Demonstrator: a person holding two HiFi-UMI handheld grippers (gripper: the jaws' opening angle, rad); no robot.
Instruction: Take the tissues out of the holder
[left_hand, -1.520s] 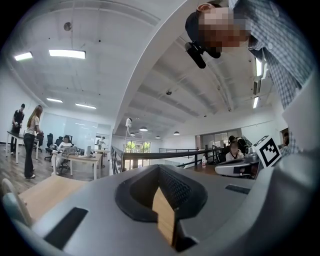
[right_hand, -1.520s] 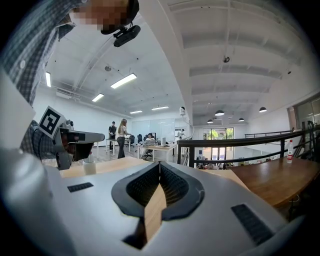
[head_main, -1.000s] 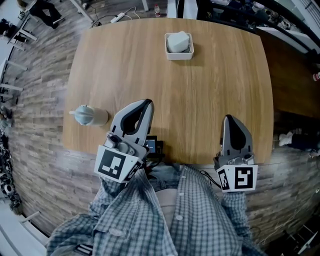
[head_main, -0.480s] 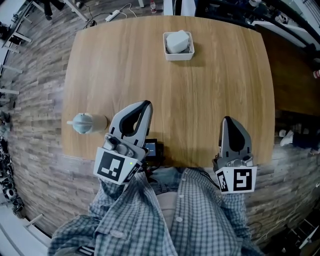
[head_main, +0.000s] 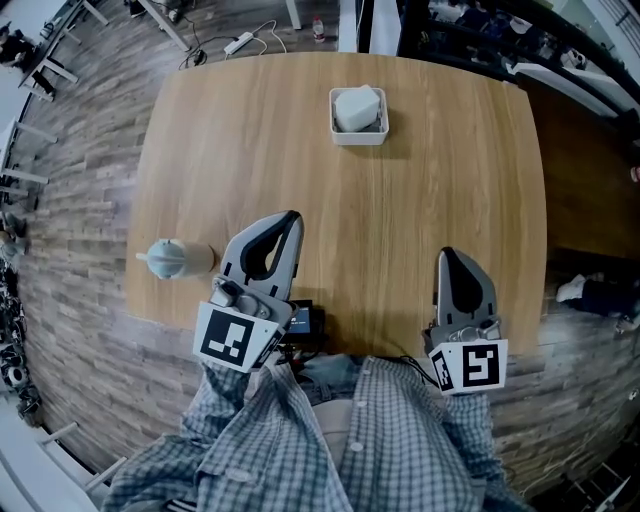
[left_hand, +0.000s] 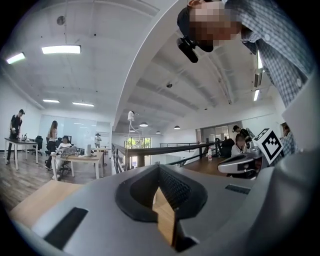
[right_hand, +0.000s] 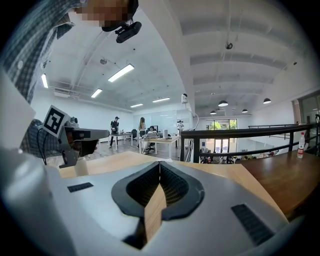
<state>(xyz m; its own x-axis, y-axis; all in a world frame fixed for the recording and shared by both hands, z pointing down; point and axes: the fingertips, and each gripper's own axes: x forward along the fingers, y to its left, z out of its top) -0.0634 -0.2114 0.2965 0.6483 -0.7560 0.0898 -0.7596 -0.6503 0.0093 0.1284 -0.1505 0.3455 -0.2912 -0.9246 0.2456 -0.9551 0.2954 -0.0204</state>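
A white square holder (head_main: 358, 129) with a wad of white tissues (head_main: 356, 105) in it stands at the far middle of the wooden table (head_main: 400, 210). My left gripper (head_main: 290, 216) rests near the table's front edge, left of centre, jaws shut and empty. My right gripper (head_main: 450, 256) lies at the front right, also shut with nothing held. Both point toward the far side, well short of the holder. In the left gripper view (left_hand: 159, 170) and the right gripper view (right_hand: 160, 166) the jaws meet at their tips with only table wood showing behind.
A pale grey-green bottle (head_main: 172, 259) lies on its side at the table's left front edge, beside my left gripper. A small black device (head_main: 301, 320) sits at the front edge between the grippers. Dark furniture and cables stand beyond the far edge.
The head view has shifted slightly. Both grippers stay shut in about the same places near the front edge.
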